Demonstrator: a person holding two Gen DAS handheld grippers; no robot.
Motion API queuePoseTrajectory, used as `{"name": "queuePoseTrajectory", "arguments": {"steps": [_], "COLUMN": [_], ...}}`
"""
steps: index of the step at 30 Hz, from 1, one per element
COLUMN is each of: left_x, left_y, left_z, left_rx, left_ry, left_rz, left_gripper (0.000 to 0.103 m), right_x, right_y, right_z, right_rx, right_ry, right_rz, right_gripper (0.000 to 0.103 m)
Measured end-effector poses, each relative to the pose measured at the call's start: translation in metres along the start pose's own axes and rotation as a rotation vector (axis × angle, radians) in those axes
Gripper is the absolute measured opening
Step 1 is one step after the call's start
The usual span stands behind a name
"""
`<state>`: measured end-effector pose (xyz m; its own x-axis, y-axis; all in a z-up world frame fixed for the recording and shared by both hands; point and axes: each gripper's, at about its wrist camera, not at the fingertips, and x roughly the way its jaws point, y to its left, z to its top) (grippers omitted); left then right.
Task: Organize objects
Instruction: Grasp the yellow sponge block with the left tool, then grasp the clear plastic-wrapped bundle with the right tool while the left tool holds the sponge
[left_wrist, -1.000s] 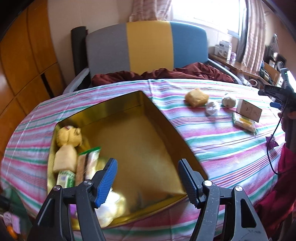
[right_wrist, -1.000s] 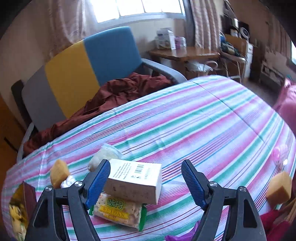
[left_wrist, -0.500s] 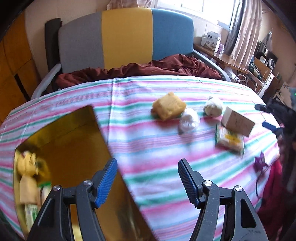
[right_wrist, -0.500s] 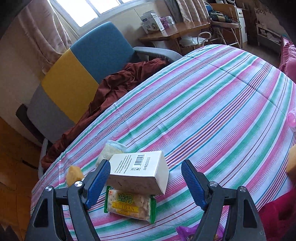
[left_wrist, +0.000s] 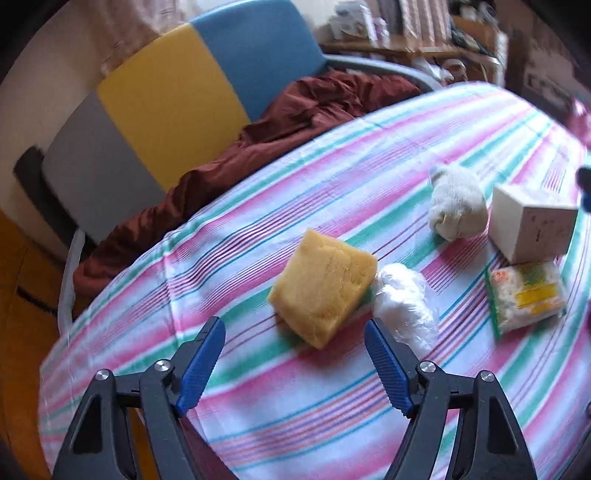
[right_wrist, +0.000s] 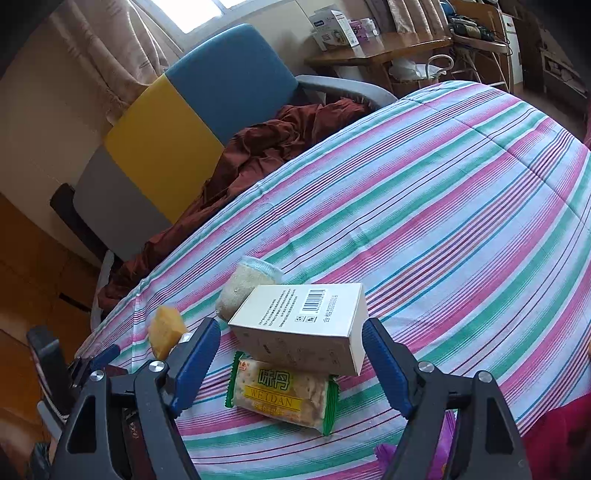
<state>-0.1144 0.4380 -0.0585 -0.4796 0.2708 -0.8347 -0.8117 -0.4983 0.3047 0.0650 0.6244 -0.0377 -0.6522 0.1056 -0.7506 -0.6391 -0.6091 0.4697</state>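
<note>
The left tongs (left_wrist: 293, 363) stand apart with nothing between them, their jaws having just been opening. The sponge (left_wrist: 322, 286) lies on the table (left_wrist: 295, 398) just ahead of them, slightly right, its long axis slanting away. The right tongs (right_wrist: 291, 363), also apart and empty, hover nearer the box (right_wrist: 301, 326), which rests on a cracker pack (right_wrist: 282, 397).

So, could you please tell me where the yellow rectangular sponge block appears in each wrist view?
Left wrist view: the yellow rectangular sponge block lies centre frame, just beyond the open left gripper.
Right wrist view: it is small, at lower left, beside the right gripper's left finger.
Shared landmark: the white cardboard box.
</note>
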Motion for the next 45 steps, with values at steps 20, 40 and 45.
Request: {"name": "queuePoseTrajectory", "arguments": {"steps": [20, 40, 45], "left_x": [0.042, -0.109, -0.121], "left_y": [-0.012, -0.092, -0.09], "left_z": [0.023, -0.122, -0.155], "left_rx": [0.024, -0.186, -0.171], "left_ry": [0.017, -0.058, -0.098], "left_rz": [-0.115, -0.184, -0.216], "left_gripper": [0.056, 0.055, 0.055], "right_x": [0.005, 0.001, 0.015], "right_y": [-0.005, 0.037, 0.072], "right_z": [0.002, -0.008, -0.027], "right_rx": [0.02, -0.177, -0.34], "right_ry": [0.024, 0.017, 0.096], "right_rz": [-0.001, 0.104, 0.115], "right_gripper": [0.08, 0.077, 0.074]}}
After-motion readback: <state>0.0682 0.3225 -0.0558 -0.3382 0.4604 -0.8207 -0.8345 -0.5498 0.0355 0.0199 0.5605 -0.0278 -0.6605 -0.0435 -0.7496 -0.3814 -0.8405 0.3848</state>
